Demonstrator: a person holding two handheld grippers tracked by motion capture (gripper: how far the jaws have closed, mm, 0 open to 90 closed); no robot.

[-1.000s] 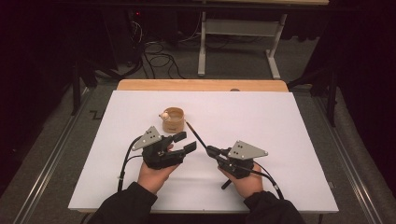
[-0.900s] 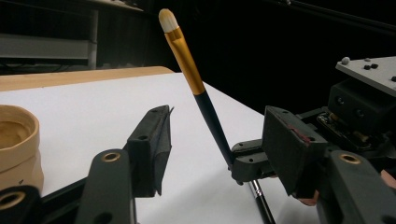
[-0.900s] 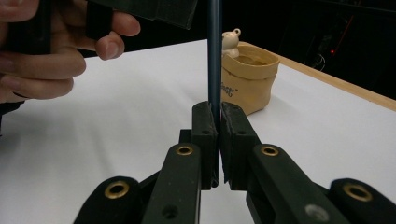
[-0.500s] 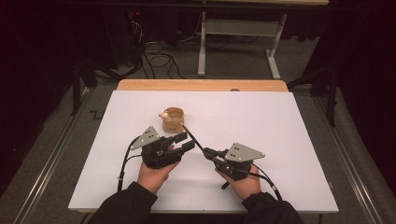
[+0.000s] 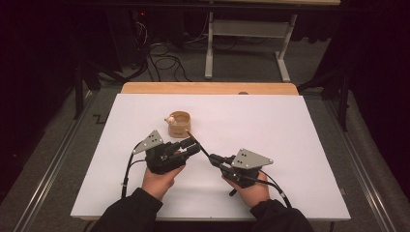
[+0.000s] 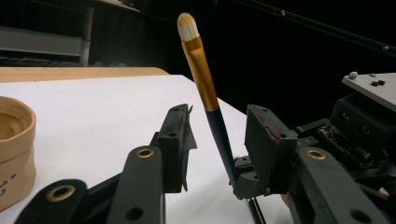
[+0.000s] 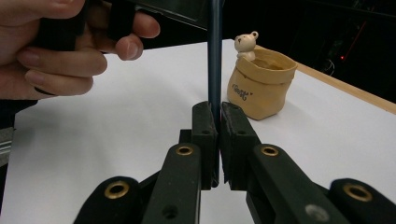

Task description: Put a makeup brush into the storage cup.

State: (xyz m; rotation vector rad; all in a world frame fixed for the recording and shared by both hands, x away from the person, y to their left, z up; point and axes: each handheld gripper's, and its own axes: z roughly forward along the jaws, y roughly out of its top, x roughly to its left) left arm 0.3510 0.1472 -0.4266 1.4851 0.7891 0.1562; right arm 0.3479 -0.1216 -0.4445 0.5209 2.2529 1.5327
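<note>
High view: a person's two hands come in over the near edge of the white table (image 5: 300,145), each holding a gripper. The left gripper (image 5: 189,147) sits near the middle of the table, just on the near side of a small tan bag-shaped cup (image 5: 179,124) with a little bear figure on its rim. The right gripper (image 5: 214,158) lies beside it toward the right edge, pointing at the left one. A thin dark brush (image 5: 199,147) runs slanting from the right gripper's jaws up past the left gripper toward the cup.

Left gripper view: the brush (image 6: 205,88) stands tilted between this gripper's jaws, gold ferrule and pale bristles at the top, dark handle below. The jaws have just been closing and stand part open, a gap on each side of the handle, so they do not press on it. The right gripper (image 6: 245,179) grips the handle's lower end. The cup (image 6: 14,149) stands at the left.

Right gripper view: this gripper's jaws (image 7: 218,122) are clamped tight on the brush handle (image 7: 215,56), which rises straight up. The cup (image 7: 261,88) stands behind to the right; the person's left hand (image 7: 60,51) shows at upper left.
</note>
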